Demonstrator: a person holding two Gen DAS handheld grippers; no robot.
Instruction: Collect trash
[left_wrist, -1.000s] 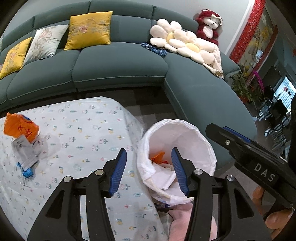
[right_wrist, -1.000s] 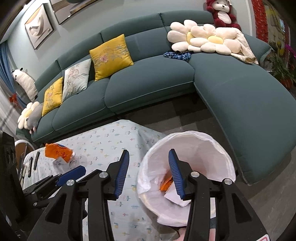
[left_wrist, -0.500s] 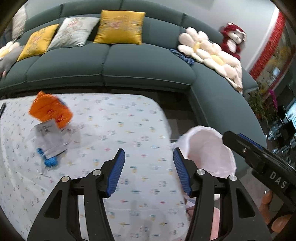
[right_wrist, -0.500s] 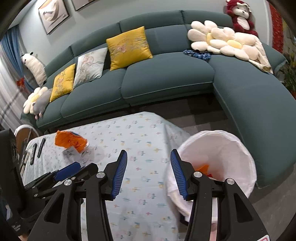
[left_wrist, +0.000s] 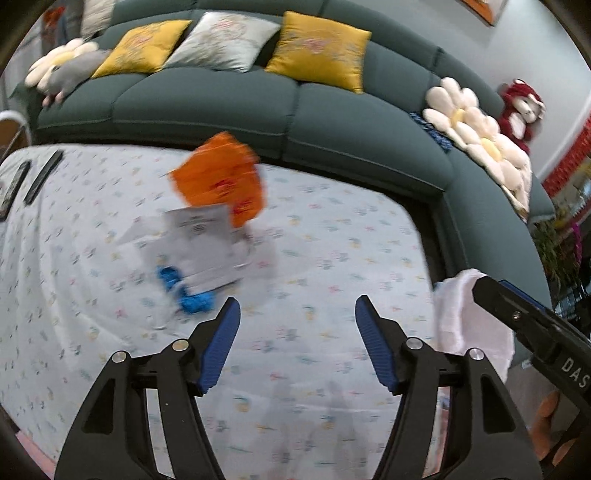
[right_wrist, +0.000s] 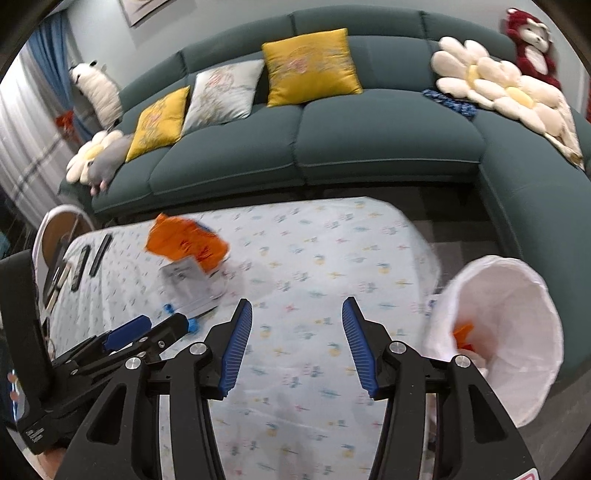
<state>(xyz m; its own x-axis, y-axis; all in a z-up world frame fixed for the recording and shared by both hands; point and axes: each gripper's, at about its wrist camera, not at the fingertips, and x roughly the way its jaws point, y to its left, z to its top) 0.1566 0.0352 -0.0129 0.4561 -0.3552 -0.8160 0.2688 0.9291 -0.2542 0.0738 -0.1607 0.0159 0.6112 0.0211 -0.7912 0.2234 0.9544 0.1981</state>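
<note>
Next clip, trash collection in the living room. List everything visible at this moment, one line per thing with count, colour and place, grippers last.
orange wrapper: one, orange, on the table, far left part
clear packet with paper label: one, transparent and white, just in front of the orange wrapper
blue scrap: one, blue, at the packet's near edge
bin bag: one, white, right of the table, orange and white trash inside
table: one, pale floral cloth, centre
remotes: at least two, black, table's far left end
sofa: one, dark teal, curved, behind the table
cushions: two yellow, one grey, on the sofa
flower cushions: cream, sofa's right end
plush monkey: one, red, on the sofa back
left gripper: black, blue pads, jaws just opened wider, empty
right gripper: same, jaws opening, empty
</note>
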